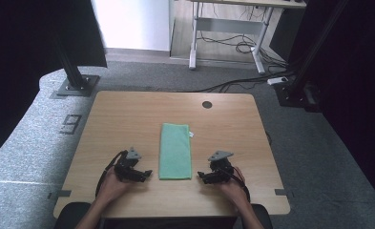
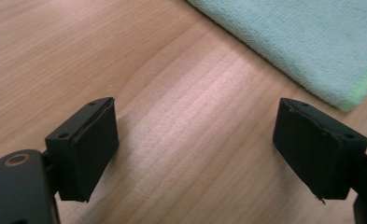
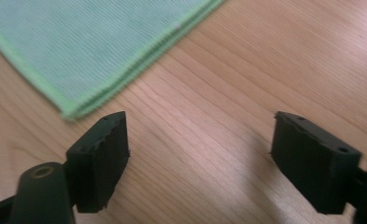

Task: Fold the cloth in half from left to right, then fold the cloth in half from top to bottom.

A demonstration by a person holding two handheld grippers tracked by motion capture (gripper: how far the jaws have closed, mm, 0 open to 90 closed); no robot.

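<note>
Hand-held grippers (image 1: 147,174) (image 1: 202,176) (both agape) flanking towel (image 1: 176,150)

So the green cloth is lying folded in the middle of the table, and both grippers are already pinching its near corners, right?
Not quite. The green cloth does lie folded mid-table, but neither gripper is pinching it. The left gripper and right gripper stand open over bare wood beside the cloth's near corners, as both gripper views show.

High view: dim, dark upper corners; brightest patch is the pale wall (image 1: 130,21) at top centre. Table (image 1: 128,114) evenly lit, no glare; picture soft, low detail. Left gripper view: pale sheen on the wood between the jaws, soft shadows beside each; cloth (image 2: 307,42) at the top right corner blurred. Right gripper view: near jaws out of focus.
</note>
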